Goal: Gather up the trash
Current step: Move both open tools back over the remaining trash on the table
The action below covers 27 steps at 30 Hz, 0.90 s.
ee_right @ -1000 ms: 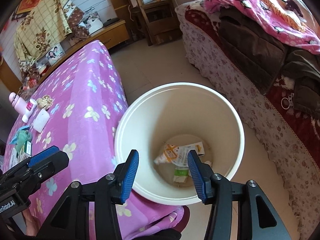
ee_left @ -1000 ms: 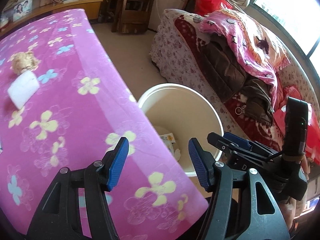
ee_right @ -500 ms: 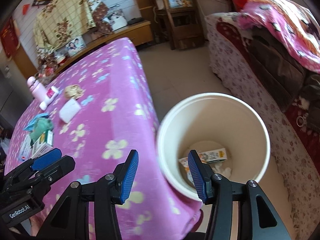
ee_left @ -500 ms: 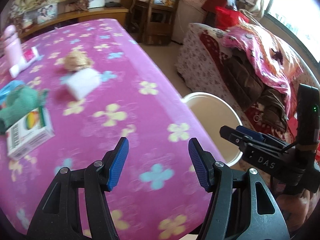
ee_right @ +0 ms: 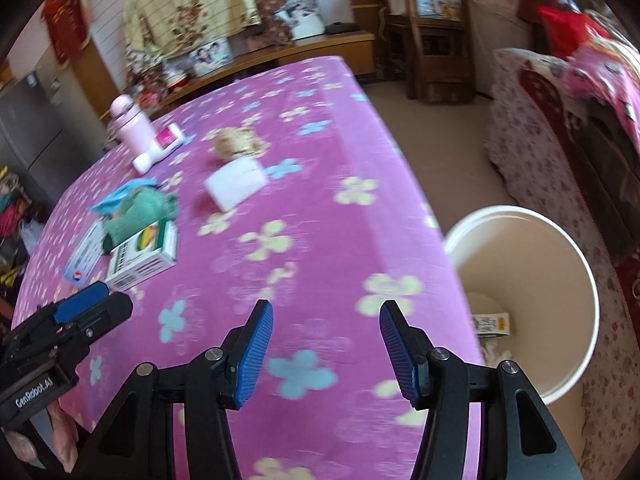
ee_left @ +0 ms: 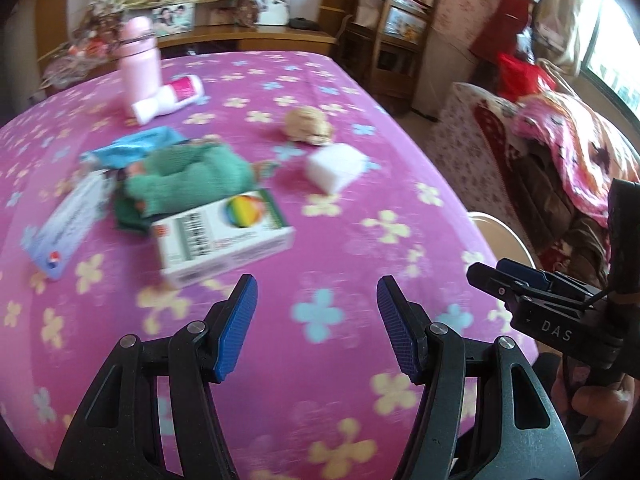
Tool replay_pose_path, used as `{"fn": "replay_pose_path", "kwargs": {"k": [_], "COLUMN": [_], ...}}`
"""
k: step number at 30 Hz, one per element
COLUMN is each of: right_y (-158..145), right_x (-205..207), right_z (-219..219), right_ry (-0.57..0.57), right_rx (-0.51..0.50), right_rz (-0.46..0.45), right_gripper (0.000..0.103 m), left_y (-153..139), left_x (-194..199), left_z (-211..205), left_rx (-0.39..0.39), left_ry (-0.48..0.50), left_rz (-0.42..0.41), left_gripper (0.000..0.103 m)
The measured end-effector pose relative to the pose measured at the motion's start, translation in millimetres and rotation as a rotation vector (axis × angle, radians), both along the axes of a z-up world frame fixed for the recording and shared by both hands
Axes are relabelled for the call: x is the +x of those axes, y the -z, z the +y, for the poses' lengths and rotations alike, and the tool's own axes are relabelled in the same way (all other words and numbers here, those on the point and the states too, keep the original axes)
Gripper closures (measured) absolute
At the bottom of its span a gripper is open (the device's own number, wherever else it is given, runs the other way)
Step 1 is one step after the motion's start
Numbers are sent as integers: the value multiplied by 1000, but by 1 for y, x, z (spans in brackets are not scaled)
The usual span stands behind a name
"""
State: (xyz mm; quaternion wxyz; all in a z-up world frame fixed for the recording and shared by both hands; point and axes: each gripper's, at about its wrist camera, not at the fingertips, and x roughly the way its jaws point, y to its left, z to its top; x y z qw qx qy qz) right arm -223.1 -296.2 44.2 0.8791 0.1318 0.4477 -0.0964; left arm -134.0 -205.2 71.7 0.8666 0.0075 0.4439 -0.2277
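My left gripper (ee_left: 316, 284) hangs open over the near part of the pink flowered table (ee_left: 360, 360), nothing between its fingers. Ahead of it lie a white box with a rainbow circle (ee_left: 224, 236), a green knitted cloth (ee_left: 188, 176), a blue wrapper (ee_left: 132, 148), a white block (ee_left: 336, 166) and a crumpled brown wad (ee_left: 308, 126). My right gripper (ee_right: 326, 308) is over the table's near right corner, its jaws opening and empty. The white bin (ee_right: 560, 280) stands on the floor to its right, with a carton (ee_right: 490, 324) inside.
A pink bottle (ee_left: 142, 64) and a white-and-pink tube (ee_left: 172, 96) stand at the table's far side, a flat packet (ee_left: 68, 224) at the left. A sofa piled with blankets (ee_right: 560, 120) runs along the right. A wooden shelf (ee_right: 436, 40) stands behind bare floor.
Both views have swung left from the bin onto the table. The bin has slid to the right edge and the table's objects have come into view. The right jaws stand slightly wider.
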Motion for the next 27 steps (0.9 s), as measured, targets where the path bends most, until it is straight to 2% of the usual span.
{"fn": "replay_pose_path", "kwargs": {"k": [11,27], "right_y": [9,18], "right_x": [29,57], "right_z": [58,109], "right_ry": [-120,-192], "right_rx": [-8,-30], "right_rz": [36,99], "right_gripper": [45,45], "left_y": [6,25], "left_x": [9,32], "left_z": [72,128], "left_rx": [0,-38], "left_ry": [-125,-203], "left_rz": [3,45], "left_gripper": [42,42]}}
